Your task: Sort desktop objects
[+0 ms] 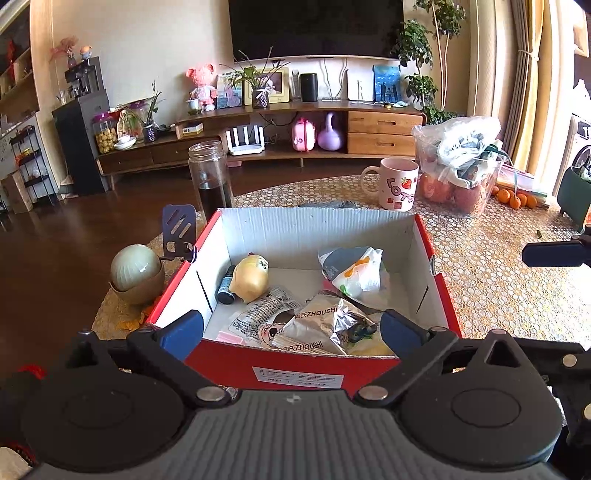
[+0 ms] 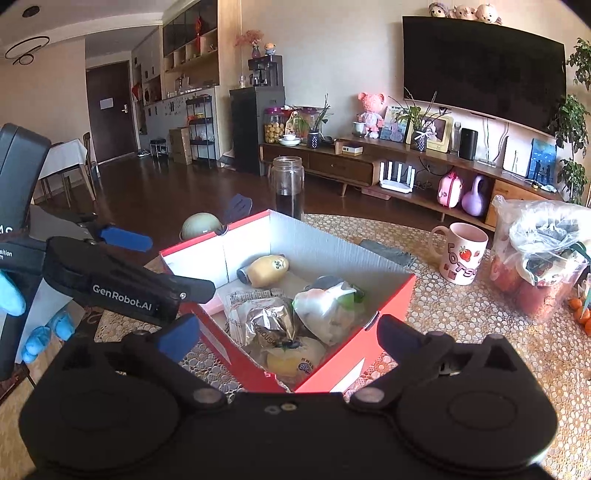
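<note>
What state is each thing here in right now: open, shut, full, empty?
Left tool: open, holding nothing.
Right tool: open, holding nothing.
Red box: lidless, partly filled with packets and toys.
Jar: upright, no lid, dark liquid in the lower part.
Mug: upright; contents hidden.
TV: screen dark.

A home living room is showing here: a large dark television [image 1: 316, 27] is hanging on the wall above a long wooden media console [image 1: 258, 122] that is carrying a pink doll [image 1: 201, 86], a framed photo [image 1: 271, 85], potted plants and a speaker. Dark wood flooring [image 2: 147, 184] is stretching back toward a door [image 2: 110, 110] and open shelving, and a leafy houseplant [image 1: 421, 62] is standing by curtains [image 1: 524, 74]. In front, a bench under a lace-patterned cloth [image 1: 491, 280] is holding a strawberry mug [image 1: 397, 182] and bagged fruit [image 1: 461, 166].
</note>
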Demonstrator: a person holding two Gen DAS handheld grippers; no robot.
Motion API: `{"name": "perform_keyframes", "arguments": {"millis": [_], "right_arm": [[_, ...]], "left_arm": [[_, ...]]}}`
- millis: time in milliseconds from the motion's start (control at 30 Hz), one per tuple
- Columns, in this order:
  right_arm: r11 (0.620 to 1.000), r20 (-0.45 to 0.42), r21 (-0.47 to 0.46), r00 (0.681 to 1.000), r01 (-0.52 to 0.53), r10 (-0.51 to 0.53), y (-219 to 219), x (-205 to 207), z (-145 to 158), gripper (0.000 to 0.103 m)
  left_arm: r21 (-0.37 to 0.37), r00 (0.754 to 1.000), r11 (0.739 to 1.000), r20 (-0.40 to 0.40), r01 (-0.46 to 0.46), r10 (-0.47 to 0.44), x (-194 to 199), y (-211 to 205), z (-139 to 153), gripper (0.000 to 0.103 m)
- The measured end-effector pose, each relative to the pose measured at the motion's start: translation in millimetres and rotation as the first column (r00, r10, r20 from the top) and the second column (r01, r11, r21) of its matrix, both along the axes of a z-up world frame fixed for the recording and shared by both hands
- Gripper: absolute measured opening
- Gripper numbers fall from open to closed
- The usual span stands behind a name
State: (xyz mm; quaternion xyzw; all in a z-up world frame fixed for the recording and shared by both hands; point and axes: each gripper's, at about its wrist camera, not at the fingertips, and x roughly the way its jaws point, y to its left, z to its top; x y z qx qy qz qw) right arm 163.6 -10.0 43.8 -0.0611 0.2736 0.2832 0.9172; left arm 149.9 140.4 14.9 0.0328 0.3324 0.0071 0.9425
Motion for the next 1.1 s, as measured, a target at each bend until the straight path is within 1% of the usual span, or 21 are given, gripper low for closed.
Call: {"name": "perform_keyframes", "arguments": {"millis": [267, 467, 800, 1100], "right_arm": [[0.999, -0.010, 0.043, 1.000, 0.015, -0.015, -15.0, -13.4, 1.6, 0.103], [0.997, -0.022, 0.068, 0.999, 0.042, -0.041, -24.6, -18.9, -1.7, 0.103], [0.993, -0.049, 0.085, 0.996, 0.083, -0.079, -32.7, -17.4, -6.4, 0.103], [0.992, -0.074, 0.088, 0.993, 0.095, -0.089, -35.1, -17.1, -12.7, 0.103]], "left_arm": [[-0.011, 1.000, 1.000, 0.021, 0.001, 0.000, -23.4, -14.4, 1.5, 0.102], [0.001, 1.000, 1.000, 0.017, 0.017, -0.017, -34.3, -22.6, -0.7, 0.102], [-0.025, 1.000, 1.000, -0.004, -0.004, 0.004, -38.6, -26.2, -4.6, 0.102], [-0.022, 0.999, 1.000, -0.044, -0.008, 0.007, -37.3, -29.6, -14.5, 0.102]]}}
